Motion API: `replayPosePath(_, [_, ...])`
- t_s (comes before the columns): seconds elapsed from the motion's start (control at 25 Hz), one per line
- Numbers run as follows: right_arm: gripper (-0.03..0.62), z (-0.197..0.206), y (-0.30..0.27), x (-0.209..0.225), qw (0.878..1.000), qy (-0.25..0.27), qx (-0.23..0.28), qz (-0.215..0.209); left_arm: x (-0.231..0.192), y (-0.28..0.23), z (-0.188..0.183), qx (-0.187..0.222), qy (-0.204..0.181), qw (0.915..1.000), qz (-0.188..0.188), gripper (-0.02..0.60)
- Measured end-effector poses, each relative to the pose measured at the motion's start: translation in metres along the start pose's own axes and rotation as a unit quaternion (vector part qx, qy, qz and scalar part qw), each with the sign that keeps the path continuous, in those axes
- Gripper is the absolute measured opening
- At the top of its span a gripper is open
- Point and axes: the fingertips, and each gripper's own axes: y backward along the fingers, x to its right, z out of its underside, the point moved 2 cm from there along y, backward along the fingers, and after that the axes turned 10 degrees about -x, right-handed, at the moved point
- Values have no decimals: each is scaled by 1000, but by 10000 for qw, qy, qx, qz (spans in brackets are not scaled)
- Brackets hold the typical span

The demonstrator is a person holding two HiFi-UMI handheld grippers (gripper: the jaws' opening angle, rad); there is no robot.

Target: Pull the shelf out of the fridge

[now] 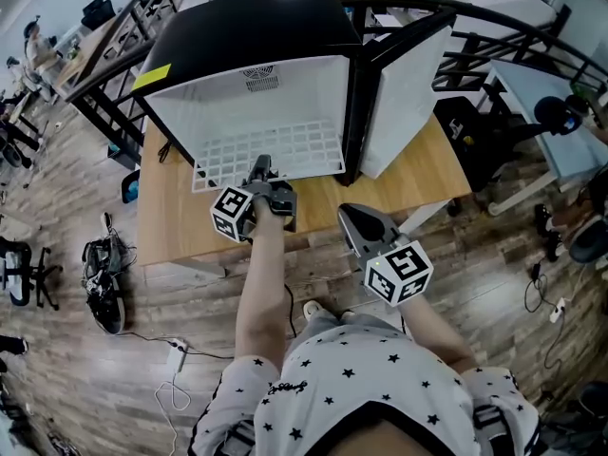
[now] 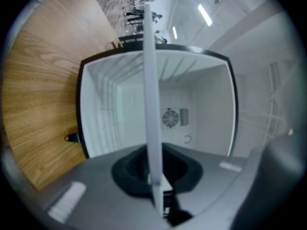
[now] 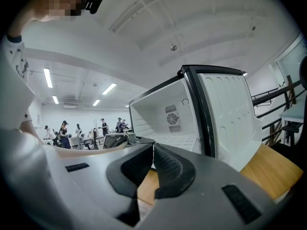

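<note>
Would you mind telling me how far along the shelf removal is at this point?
Done: the fridge door stands open, and the left gripper is shut on the white wire shelf's front edge. In hand: the shelf looks slightly drawn out, its front edge past the opening. Left: most of it is inside the fridge and must slide clear. The right gripper waits shut and empty.

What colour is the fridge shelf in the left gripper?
White, an open grid pattern; the head view shows the shelf best.
</note>
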Motion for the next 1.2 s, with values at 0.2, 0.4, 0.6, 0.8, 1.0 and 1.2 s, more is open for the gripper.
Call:
replayPosePath(0.2, [21, -1, 4, 1, 10000, 12, 19, -52, 0, 7, 3, 33, -8, 10000, -4, 31])
replayPosePath(0.4, [21, 1, 9, 1, 9999, 26, 28, -107, 1, 15, 6, 64, 18, 10000, 1, 31])
replayPosePath(0.6, [21, 1, 15, -1, 9998, 58, 58, -160, 1, 25, 10, 81, 21, 10000, 22, 31])
replayPosePath(0.8, [21, 4, 22, -6, 9996, 90, 75, -240, -3, 42, 16, 99, -4, 9999, -92, 31])
replayPosePath(1.0, [21, 10, 31, -9, 9995, 112, 92, -270, -11, 63, 27, 74, -97, 9999, -55, 29])
replayPosePath(1.2, [21, 16, 39, -13, 9996, 79, 91, -270, -9, 77, 40, 26, -54, 10000, 44, 29])
